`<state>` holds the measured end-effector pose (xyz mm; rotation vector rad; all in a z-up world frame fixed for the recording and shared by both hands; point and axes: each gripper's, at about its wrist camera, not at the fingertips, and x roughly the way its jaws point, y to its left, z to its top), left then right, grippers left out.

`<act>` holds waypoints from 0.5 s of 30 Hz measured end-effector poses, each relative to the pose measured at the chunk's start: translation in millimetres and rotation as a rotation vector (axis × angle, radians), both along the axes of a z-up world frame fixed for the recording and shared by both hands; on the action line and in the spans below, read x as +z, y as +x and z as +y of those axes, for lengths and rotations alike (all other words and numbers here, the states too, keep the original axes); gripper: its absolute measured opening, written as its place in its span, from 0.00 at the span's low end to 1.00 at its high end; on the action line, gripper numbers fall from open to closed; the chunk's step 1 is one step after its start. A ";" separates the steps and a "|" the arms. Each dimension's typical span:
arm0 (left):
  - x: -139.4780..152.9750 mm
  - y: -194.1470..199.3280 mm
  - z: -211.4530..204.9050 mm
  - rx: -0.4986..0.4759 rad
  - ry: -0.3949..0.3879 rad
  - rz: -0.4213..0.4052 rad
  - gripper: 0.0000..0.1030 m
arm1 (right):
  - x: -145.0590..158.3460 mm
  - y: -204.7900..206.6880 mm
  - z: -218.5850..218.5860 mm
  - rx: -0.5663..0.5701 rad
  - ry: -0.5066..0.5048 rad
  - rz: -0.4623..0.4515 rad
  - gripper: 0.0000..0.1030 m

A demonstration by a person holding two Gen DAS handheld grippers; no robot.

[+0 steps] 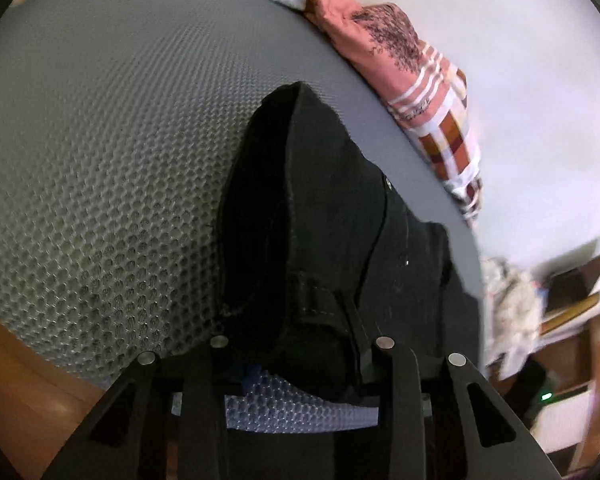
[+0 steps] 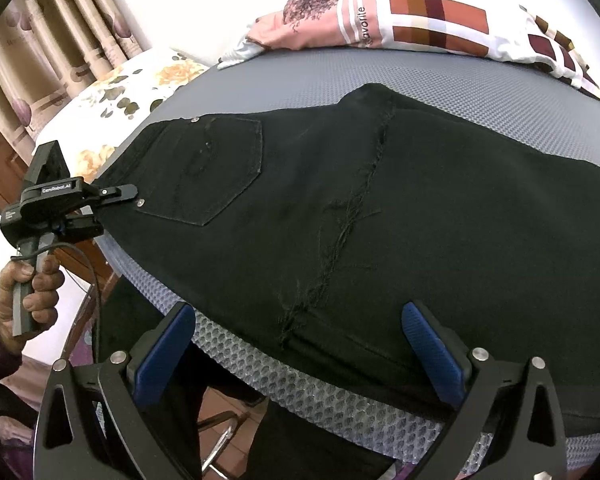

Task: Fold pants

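Reading "GenRobot.AI" on left claw [image 2: 134, 192] gripping black pants [image 2: 379, 208] waistband.

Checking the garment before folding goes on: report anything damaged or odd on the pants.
The black pants lie on the grey mesh mattress. Loose, frayed black threads straggle along the centre seam, down toward the near edge. The left gripper pinches the waistband corner beside the back pocket, bunching it. Nothing else stands out.

Black pants [image 2: 379, 200], grey honeycomb-mesh mattress [image 1: 100, 140], pink-and-brown checked pillow [image 2: 419, 20], floral cream sheet [image 2: 140, 88]
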<state>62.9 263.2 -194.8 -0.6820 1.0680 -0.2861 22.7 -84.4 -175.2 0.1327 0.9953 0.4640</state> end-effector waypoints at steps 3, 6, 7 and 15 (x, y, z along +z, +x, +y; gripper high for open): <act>15.2 1.2 -8.8 0.013 0.017 -0.016 0.29 | 0.9 2.0 -6.7 -0.004 0.040 0.008 0.99; 44.7 1.4 -21.5 0.018 0.004 -0.067 0.29 | 2.6 5.6 -22.7 -0.048 0.112 0.020 1.00; 55.9 -0.5 -27.2 0.009 0.009 -0.092 0.29 | 2.7 7.3 -31.2 -0.072 0.142 0.027 1.00; 148.6 -5.4 -157.7 -0.250 0.057 -0.323 0.29 | 7.1 9.4 -113.0 -0.233 0.301 0.023 1.00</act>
